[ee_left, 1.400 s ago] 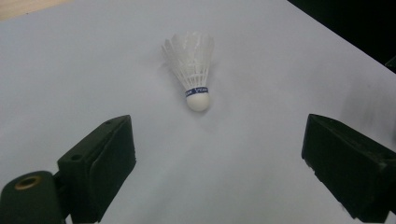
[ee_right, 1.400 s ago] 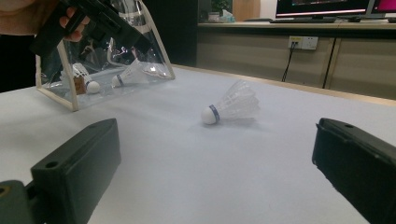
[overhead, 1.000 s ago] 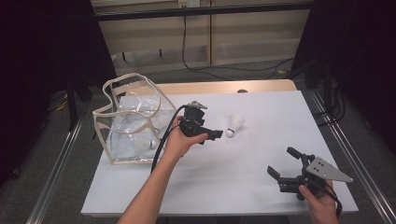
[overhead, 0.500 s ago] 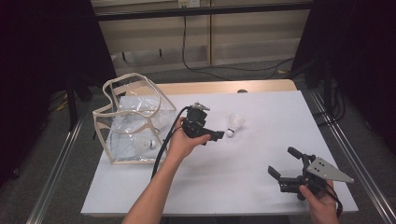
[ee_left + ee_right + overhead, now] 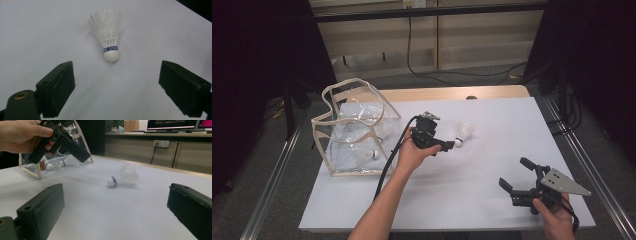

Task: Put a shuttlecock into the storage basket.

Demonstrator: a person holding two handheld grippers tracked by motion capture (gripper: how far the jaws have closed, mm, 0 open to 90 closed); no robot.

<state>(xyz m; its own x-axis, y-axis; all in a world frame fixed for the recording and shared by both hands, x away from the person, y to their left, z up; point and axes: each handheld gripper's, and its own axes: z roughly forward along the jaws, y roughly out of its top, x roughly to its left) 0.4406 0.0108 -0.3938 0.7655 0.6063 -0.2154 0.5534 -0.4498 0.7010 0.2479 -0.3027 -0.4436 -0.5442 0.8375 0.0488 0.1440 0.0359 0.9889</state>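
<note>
So the left gripper [image 5: 451, 145] sits abt mid-table in the high view, pointing toward 3 o'clock at a white shuttlecock [image 5: 463, 133]. The jaws have just been closing a bit but they're def wide apart, nothing btwn them. In the left gripper view the shuttlecock [image 5: 108, 32] lies on the white table [image 5: 37, 32] at roughly 12 o'clock from the jaws, cork end w/ a blue band pointing back at the camera, feathers fanned away. It's out ahead of the jaw tips, not touching either one, so not grabbed.

The right gripper [image 5: 516, 175] is down at abt 5 o'clock on the table in the high view, held in the person's right hand [image 5: 555, 216], well apart from the shuttlecock. Jaws spread wide here too, holding nothing. In the right gripper view the shuttlecock [image 5: 122, 178] lies on its side at 12 o'clock, cork pointing left, well beyond the jaws. Same view has the left hand [image 5: 22, 134] wrapped around the left gripper's body at abt 10-11 o'clock, w/ its tip hanging above the table, near the shuttlecock but not on it.

Clear plastic bag [image 5: 354, 130] w/ beige trim stands open at 9 o'clock from the left gripper. There are more shuttlecocks [image 5: 64, 162] inside it, cork ends visible thru the plastic; can't tell exactly how many.
</note>
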